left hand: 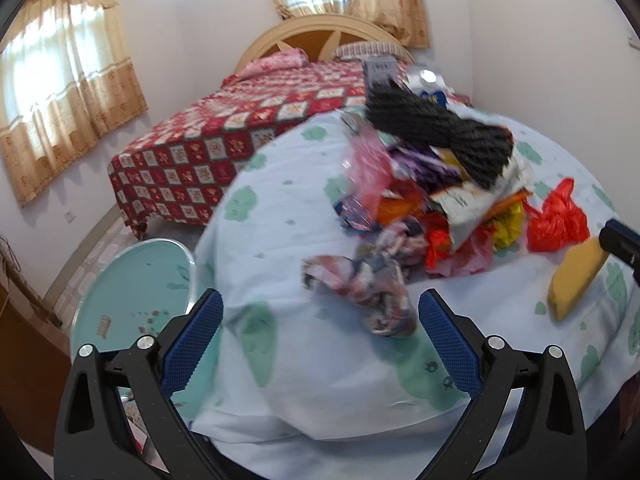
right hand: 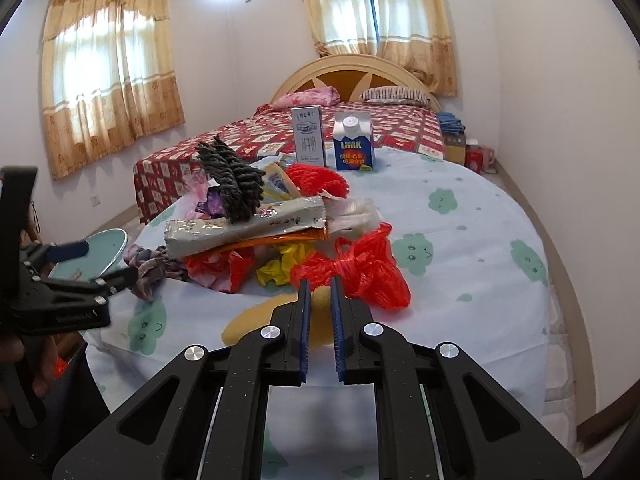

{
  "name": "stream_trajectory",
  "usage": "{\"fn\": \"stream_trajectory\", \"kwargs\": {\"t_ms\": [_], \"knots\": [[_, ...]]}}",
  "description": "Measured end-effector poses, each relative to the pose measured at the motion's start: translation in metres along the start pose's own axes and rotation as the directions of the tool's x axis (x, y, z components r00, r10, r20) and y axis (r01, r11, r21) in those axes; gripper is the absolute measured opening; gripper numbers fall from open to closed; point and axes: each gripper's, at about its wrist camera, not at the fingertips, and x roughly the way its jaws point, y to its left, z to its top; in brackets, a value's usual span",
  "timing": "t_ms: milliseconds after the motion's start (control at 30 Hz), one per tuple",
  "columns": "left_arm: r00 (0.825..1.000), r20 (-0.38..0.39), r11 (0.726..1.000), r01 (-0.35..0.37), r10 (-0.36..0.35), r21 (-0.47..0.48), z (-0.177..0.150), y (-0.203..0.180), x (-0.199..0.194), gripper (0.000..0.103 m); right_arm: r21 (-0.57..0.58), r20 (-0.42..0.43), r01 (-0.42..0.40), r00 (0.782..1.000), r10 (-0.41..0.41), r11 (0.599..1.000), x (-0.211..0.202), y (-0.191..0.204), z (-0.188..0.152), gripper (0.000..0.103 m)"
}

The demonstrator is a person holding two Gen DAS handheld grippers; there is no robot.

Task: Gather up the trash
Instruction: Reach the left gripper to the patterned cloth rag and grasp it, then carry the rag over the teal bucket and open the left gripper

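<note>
A heap of trash (left hand: 436, 184) lies on the round table with the pale blue cloth (left hand: 288, 216): wrappers, plastic bags, a dark knitted piece (left hand: 440, 128) on top. A crumpled patterned rag (left hand: 368, 280) lies at its near edge. My left gripper (left hand: 320, 320) is open, its jaws on either side of the rag and just short of it. My right gripper (right hand: 320, 296) is shut on a yellow sponge (right hand: 256, 324) that lies flat on the cloth, next to a red plastic bag (right hand: 360, 268). The sponge also shows in the left wrist view (left hand: 576, 280).
Two milk cartons (right hand: 308, 136) (right hand: 354, 144) stand at the table's far side. A glass-topped stool (left hand: 132, 292) stands left of the table. A bed with a red patterned cover (right hand: 360, 124) lies behind. The left gripper shows at the left in the right wrist view (right hand: 80, 272).
</note>
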Motion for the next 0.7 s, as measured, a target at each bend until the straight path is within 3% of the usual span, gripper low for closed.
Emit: {"fn": "stream_trajectory", "kwargs": {"t_ms": [100,167,200,333,700], "knots": [[0.999,-0.039,1.000,0.025,-0.025,0.012,-0.004,-0.003,0.008,0.066,0.002,0.019,-0.012,1.000,0.012,1.000,-0.004,0.000,0.002,0.011],[0.997,-0.065,0.998,0.053,-0.052,0.024,-0.005,-0.003,0.012,0.027,0.004,0.028,-0.025,0.999,0.025,1.000,-0.006,0.001,0.004,0.011],[0.996,-0.071,0.997,0.065,-0.063,0.028,-0.005,0.000,0.011,0.018,0.004,0.031,-0.030,0.999,0.029,1.000,-0.007,0.003,0.004,0.011],[0.998,-0.041,0.998,0.054,-0.052,0.039,-0.005,0.016,-0.003,0.011,-0.001,0.050,-0.055,0.997,0.055,0.998,-0.012,0.010,0.012,0.011],[0.999,0.033,0.999,-0.037,0.038,-0.022,0.001,0.092,-0.039,0.010,-0.030,0.082,-0.123,0.989,0.125,0.992,-0.010,0.044,0.042,0.011]]}}
